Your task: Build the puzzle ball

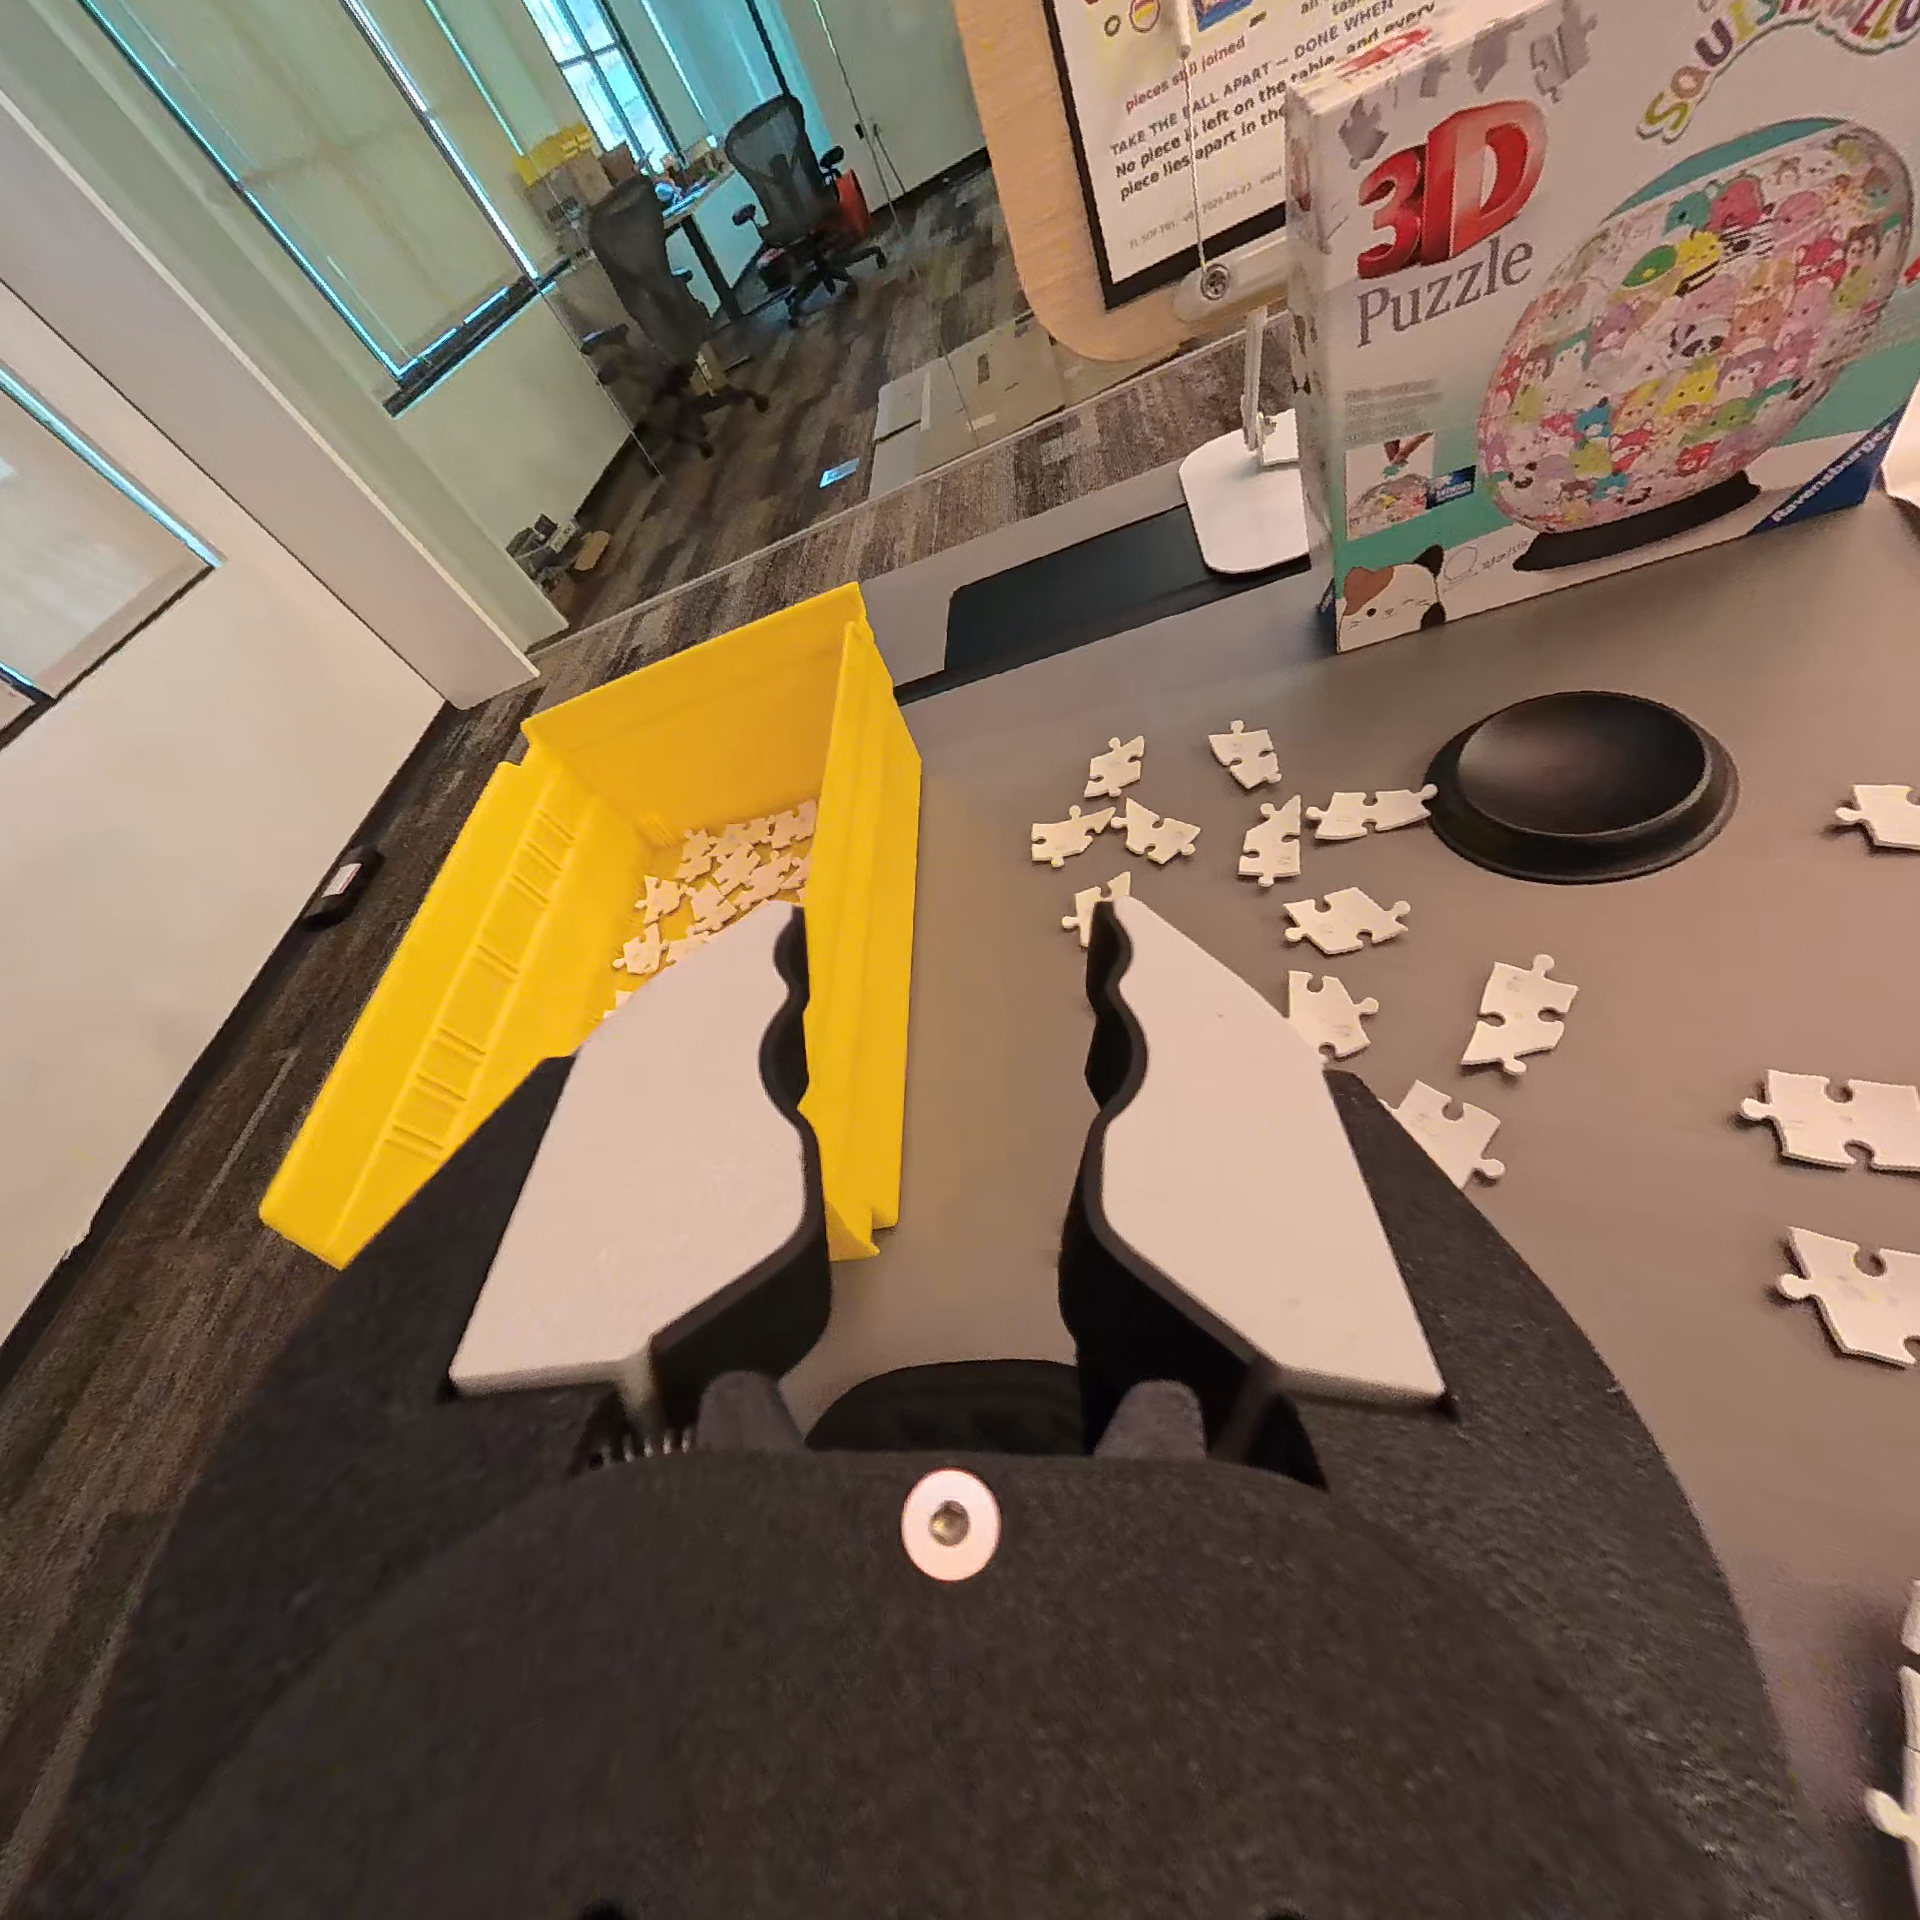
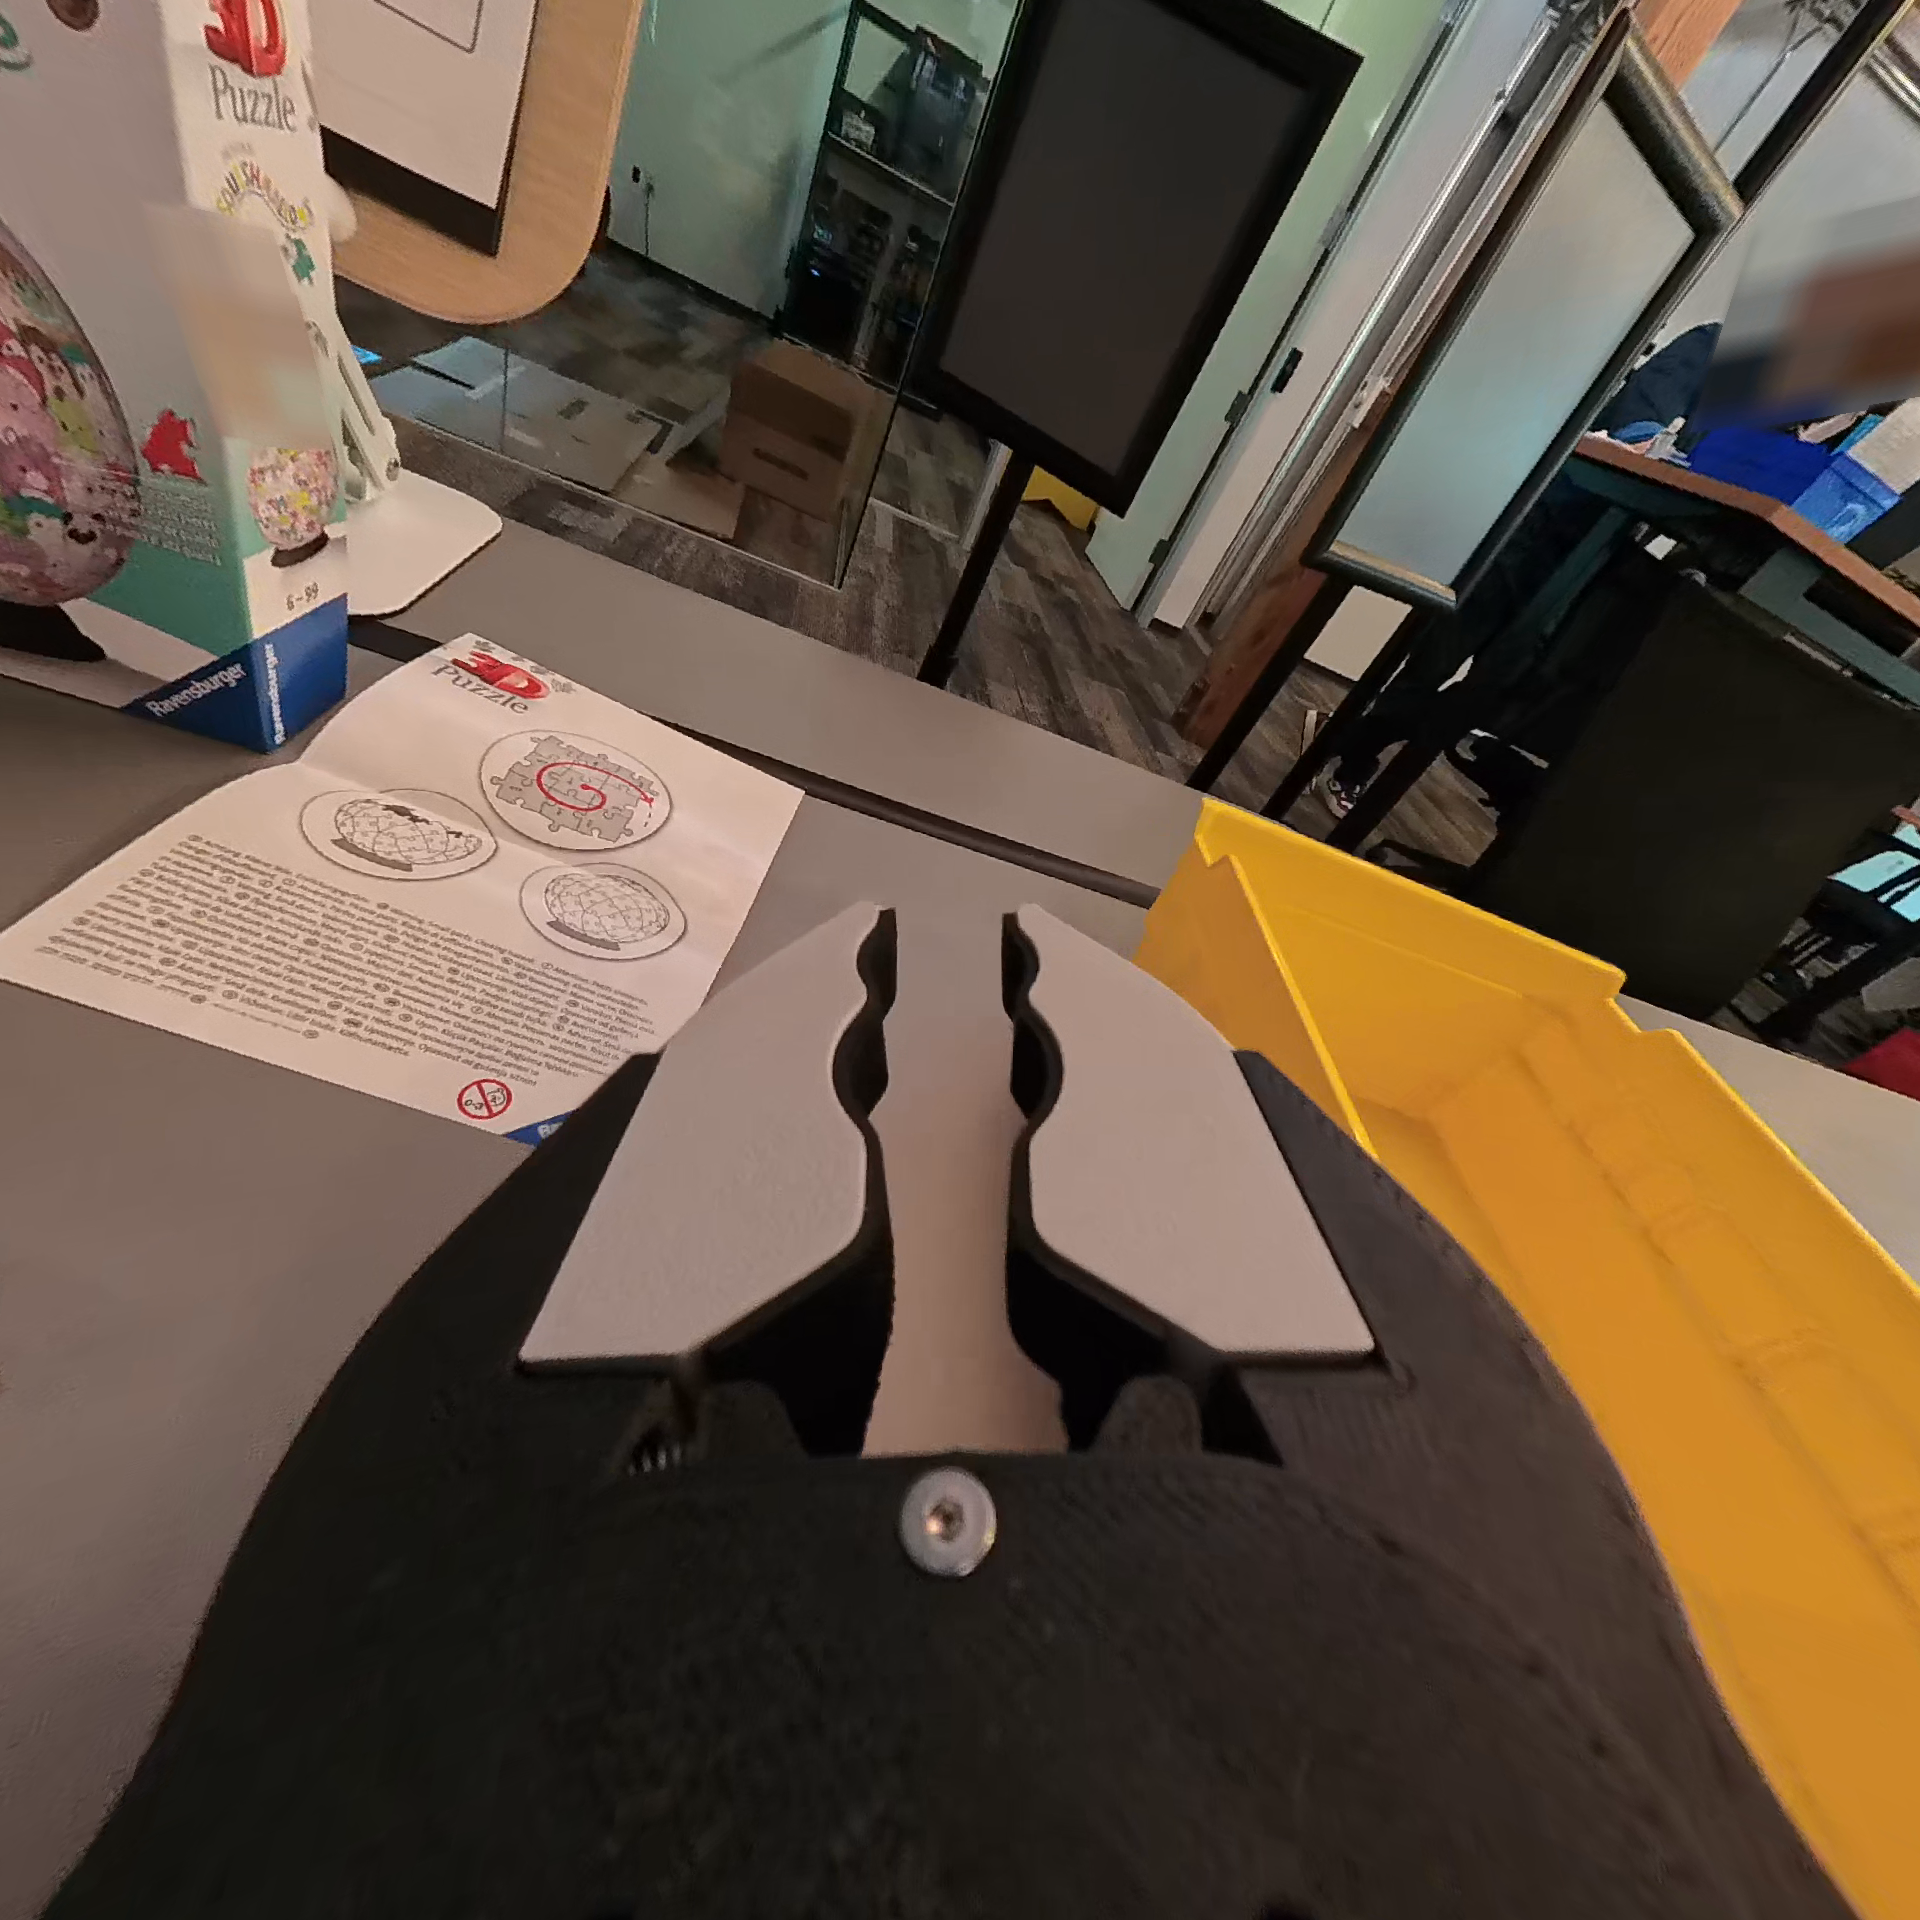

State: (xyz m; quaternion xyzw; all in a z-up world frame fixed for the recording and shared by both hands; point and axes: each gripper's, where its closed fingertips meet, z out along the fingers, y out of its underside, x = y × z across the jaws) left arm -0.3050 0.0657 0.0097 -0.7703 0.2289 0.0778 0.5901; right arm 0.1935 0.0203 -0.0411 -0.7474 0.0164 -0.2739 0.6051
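My left gripper is open and empty above the grey table, between a yellow bin and scattered white puzzle pieces. The bin holds several more white pieces. A black round stand sits on the table beyond the loose pieces. My right gripper is open with a narrow gap and holds nothing. It hovers over the table between an instruction sheet and a second yellow bin.
The puzzle box stands upright at the back of the table; it also shows in the right wrist view. A white stand base sits beside it. The table's far edge lies just beyond the right gripper. Tip to tip, the grippers are about 50 cm apart.
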